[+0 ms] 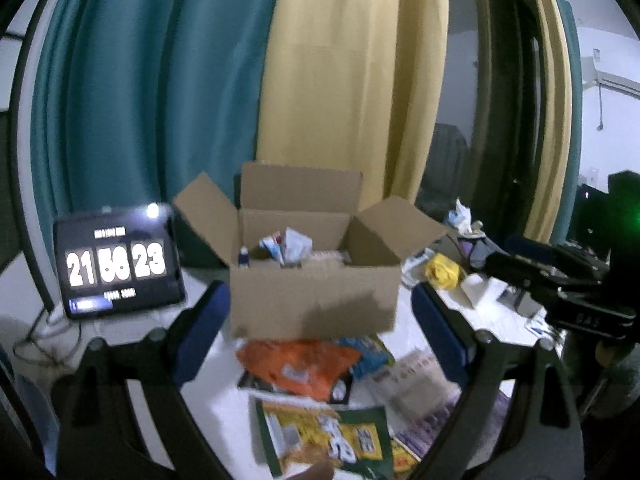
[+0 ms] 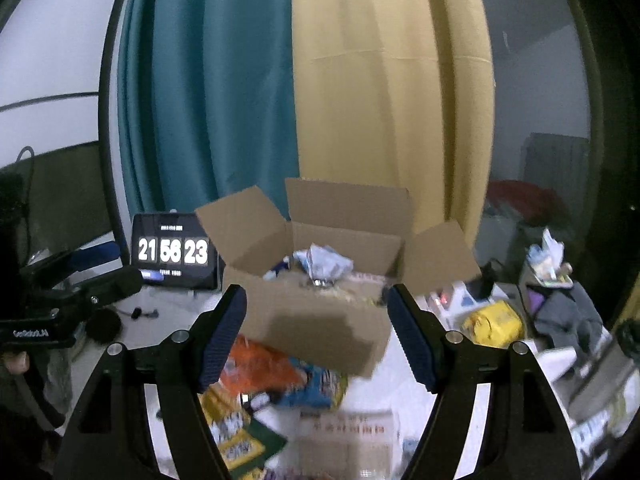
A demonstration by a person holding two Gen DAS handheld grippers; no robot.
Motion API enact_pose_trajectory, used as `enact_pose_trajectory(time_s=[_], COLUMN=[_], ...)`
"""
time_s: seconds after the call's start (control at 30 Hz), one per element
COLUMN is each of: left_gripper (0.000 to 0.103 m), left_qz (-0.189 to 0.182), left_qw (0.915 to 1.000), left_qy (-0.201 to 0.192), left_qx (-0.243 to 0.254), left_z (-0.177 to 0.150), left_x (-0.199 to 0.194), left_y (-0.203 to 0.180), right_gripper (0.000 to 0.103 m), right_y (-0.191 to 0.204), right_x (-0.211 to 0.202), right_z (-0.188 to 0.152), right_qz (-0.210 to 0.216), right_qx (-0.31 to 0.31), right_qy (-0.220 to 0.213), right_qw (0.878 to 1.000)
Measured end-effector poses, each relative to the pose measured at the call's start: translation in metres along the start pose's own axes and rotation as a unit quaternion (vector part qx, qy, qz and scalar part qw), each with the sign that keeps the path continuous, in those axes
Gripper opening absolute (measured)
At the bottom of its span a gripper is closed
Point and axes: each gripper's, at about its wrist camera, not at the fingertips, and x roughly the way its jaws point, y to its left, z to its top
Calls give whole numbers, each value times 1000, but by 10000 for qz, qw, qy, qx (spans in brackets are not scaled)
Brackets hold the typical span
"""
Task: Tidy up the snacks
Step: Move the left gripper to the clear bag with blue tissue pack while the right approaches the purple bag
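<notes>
- Brown cardboard box stands in the middle of the frame on a white table, flaps up, with a few wrapped snacks inside.
- Loose snack packets lie in front of it in the lower middle: an orange bag, a green-and-yellow bag, a blue packet.
- Left gripper is released, jaws wide, holding nothing.
- Right gripper is likewise spread and bare.
- Tablet clock sits at left, beside the box.

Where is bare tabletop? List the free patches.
Bare white table lies between the black clock tablet and the open cardboard box. In front of the box, orange, blue and green-yellow snack packets crowd it.
</notes>
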Motion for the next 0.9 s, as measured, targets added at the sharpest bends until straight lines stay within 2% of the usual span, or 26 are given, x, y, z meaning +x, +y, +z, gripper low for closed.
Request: enact_pose_trajectory(time_s=[0.17, 0.47, 0.67, 0.9], left_gripper=[93, 93, 93, 93], left_qz=[-26, -112, -135, -132], left_qw=[9996, 9972, 9922, 9854], left_qy=[241, 730, 1214, 1679], left_qx=[-106, -114, -252, -239], left_z=[-23, -72, -109, -148], left_x=[-6, -12, -2, 5], left_y=[-1, -12, -10, -9], right_gripper=[76, 76, 76, 76], right_y=[-9, -53, -84, -105], right_x=[-15, -36, -36, -21], right_z=[-26, -73, -123, -176], right_qz=[-136, -539, -757, -636], right_qx=[118, 800, 1191, 1683], right_qy=[167, 415, 868, 1470], right_qw=[9997, 9945, 9862, 9726])
